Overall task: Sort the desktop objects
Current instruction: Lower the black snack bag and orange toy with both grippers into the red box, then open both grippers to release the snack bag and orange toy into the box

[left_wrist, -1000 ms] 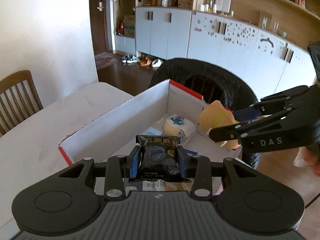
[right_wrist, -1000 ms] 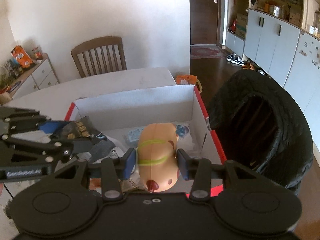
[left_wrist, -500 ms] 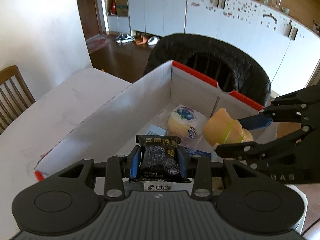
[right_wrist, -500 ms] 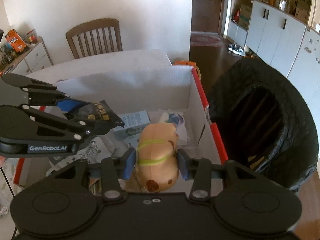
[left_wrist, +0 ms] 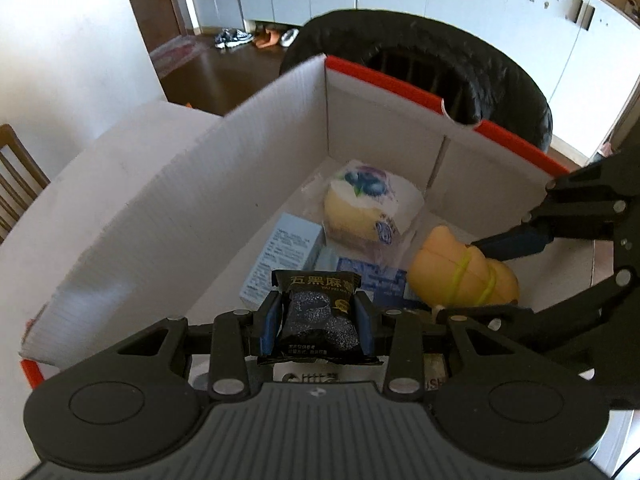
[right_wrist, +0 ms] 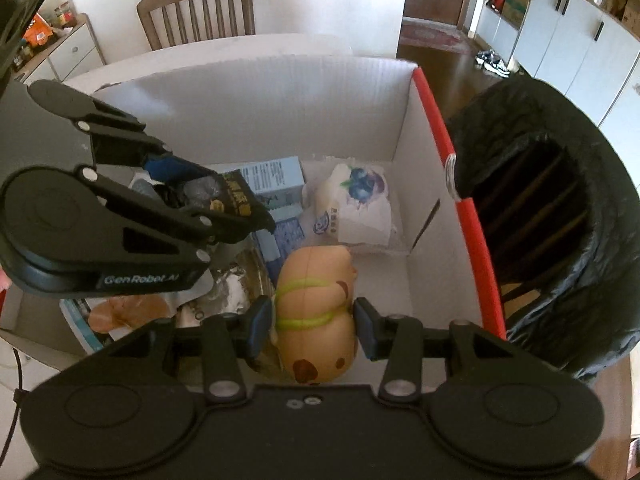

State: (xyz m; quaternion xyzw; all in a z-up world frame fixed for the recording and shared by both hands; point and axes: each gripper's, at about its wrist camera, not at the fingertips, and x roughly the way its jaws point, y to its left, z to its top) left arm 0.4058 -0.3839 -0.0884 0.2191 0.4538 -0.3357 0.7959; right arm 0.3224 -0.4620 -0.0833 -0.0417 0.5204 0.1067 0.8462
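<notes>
Left gripper (left_wrist: 318,322) squeezes black snack packet (left_wrist: 318,316), low middle of frame, above white box (left_wrist: 192,216). Right gripper (right_wrist: 314,322) squeezes tan squishy toy (right_wrist: 316,312), low middle, inside box.

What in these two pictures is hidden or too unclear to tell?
- Left wrist view: a white pack under the black snack packet; packet and left gripper hide its label.
- Right wrist view: an orange item at the box bottom, partly covered by the left gripper, unidentifiable.
- Small print on the blue carton: too small.
</notes>
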